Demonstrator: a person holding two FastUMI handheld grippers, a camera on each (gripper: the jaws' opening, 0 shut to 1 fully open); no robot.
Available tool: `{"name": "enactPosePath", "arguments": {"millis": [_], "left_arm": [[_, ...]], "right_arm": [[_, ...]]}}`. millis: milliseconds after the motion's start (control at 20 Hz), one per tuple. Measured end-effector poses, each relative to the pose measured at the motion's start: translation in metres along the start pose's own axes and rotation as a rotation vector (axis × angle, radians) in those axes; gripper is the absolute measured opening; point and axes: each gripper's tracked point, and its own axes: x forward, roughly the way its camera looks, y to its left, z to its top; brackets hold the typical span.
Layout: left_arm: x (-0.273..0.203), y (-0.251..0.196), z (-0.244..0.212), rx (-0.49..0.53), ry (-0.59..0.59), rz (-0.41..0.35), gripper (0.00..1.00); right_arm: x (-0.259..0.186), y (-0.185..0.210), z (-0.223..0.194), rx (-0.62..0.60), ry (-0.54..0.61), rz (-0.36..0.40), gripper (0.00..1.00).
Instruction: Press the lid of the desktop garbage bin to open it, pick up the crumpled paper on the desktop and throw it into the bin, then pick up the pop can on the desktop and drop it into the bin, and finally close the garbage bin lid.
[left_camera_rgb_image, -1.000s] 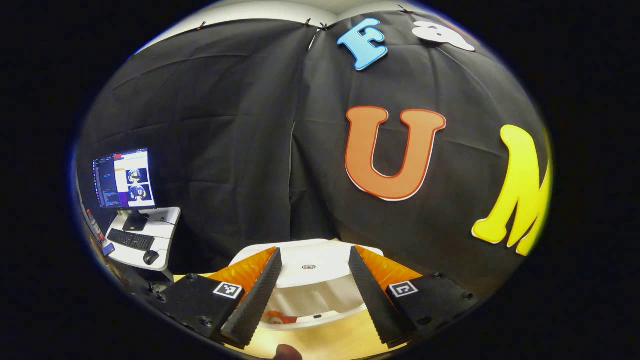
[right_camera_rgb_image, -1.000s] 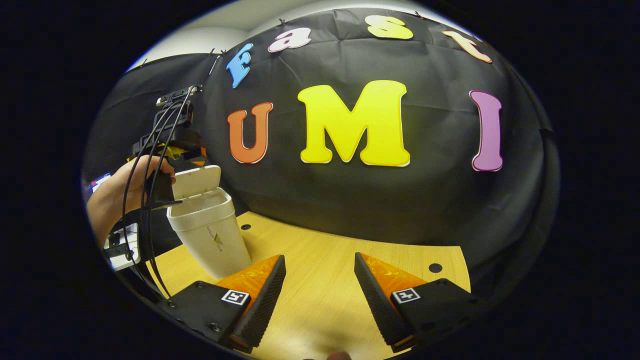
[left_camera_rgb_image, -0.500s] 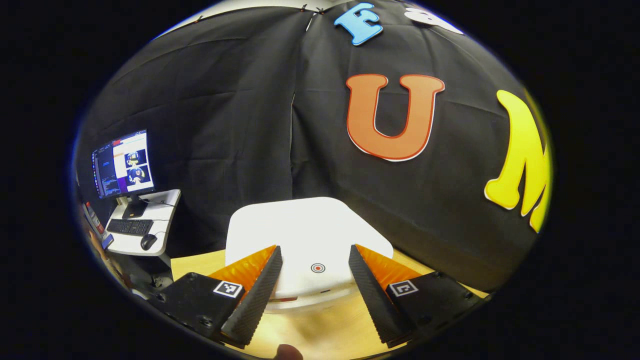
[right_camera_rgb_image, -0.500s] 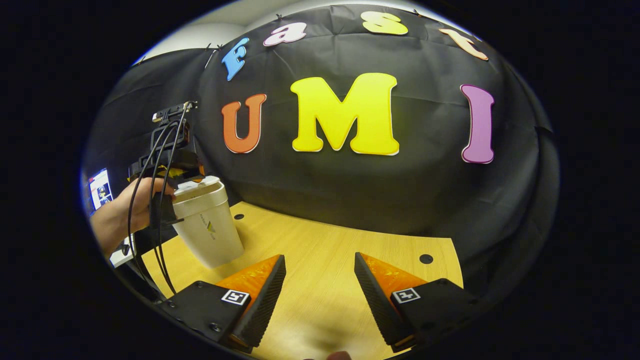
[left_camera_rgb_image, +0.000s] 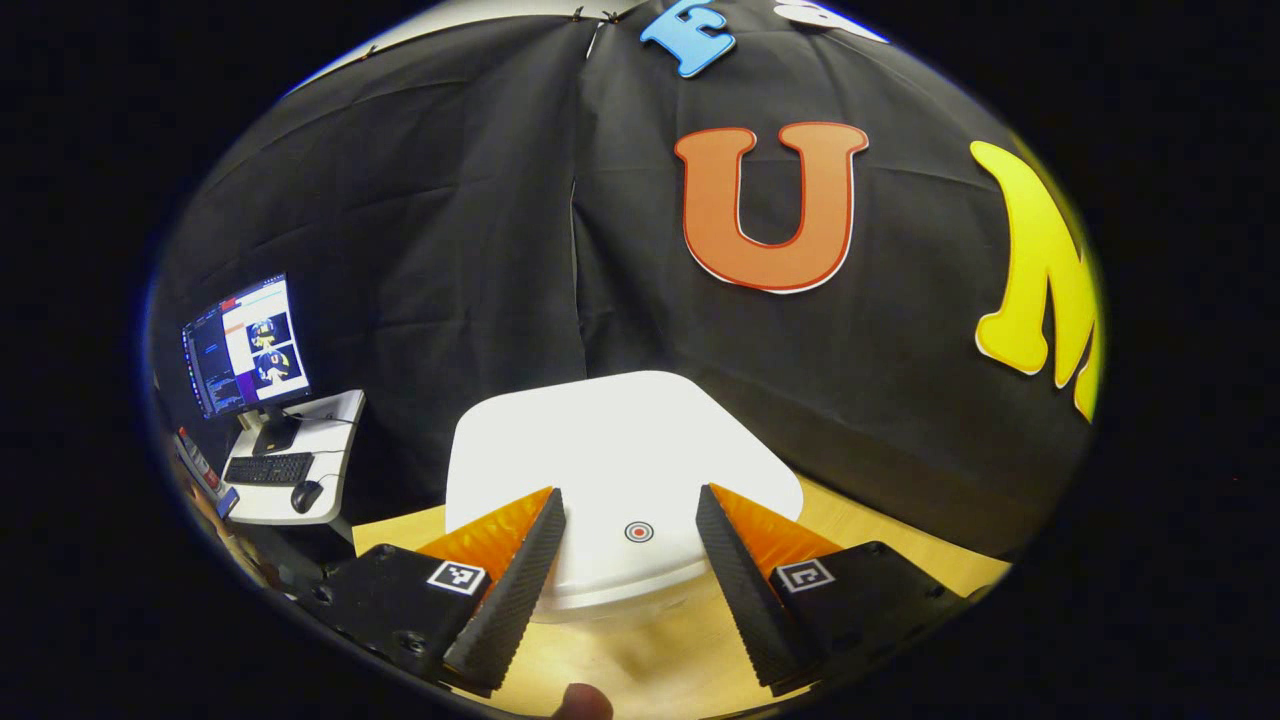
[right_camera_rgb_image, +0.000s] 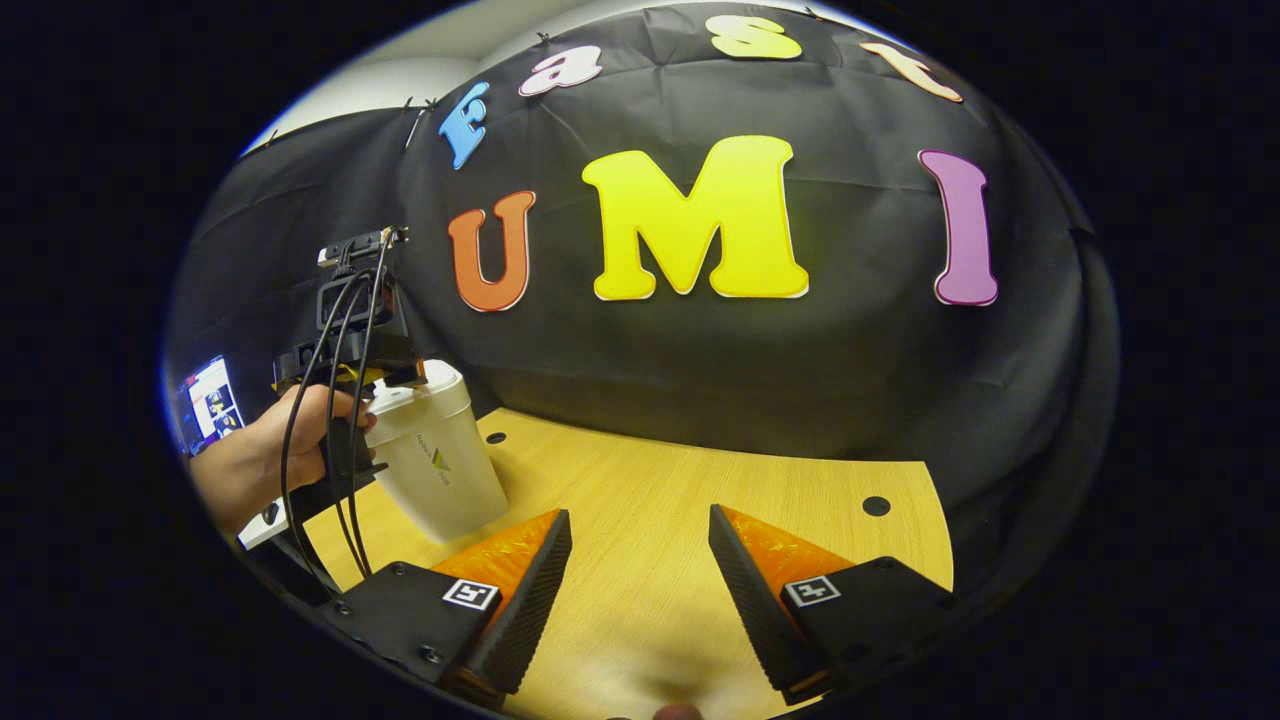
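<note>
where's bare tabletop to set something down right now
Free: the wooden table from the bin rightward to the cloth wall, ahead of the open right gripper. Crowded: the bin's left side, where the left gripper and hand sit over its lid.

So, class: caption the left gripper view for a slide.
Open left gripper poised over the closed white bin lid.

The bin (right_camera_rgb_image: 440, 470) stands on the tabletop (right_camera_rgb_image: 680, 520), near its left rear edge in the right gripper view, lid (left_camera_rgb_image: 610, 450) down. The left tongs (left_camera_rgb_image: 625, 560) sit over the lid's front edge, fingers spread to either side. The right tongs (right_camera_rgb_image: 640, 590) hang over bare tabletop, right of the bin, well apart from it. A side desk (left_camera_rgb_image: 300, 470) with monitor (left_camera_rgb_image: 245, 345) stands left, beyond the tabletop.
</note>
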Motion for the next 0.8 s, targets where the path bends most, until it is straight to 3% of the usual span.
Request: {"name": "enactPosePath", "arguments": {"millis": [350,700,800], "left_arm": [[-0.002,0.002,-0.003,-0.010,-0.104,-0.052,0.89],[-0.018,0.004,0.020,-0.008,-0.198,-0.175,0.88],[-0.031,-0.004,0.044,0.014,-0.264,-0.260,0.88]], "right_arm": [[0.009,0.010,-0.010,-0.024,0.012,0.030,0.88],[0.003,0.007,0.039,-0.027,-0.166,-0.137,0.88],[-0.002,0.012,0.051,-0.032,-0.204,-0.160,0.88]]}}
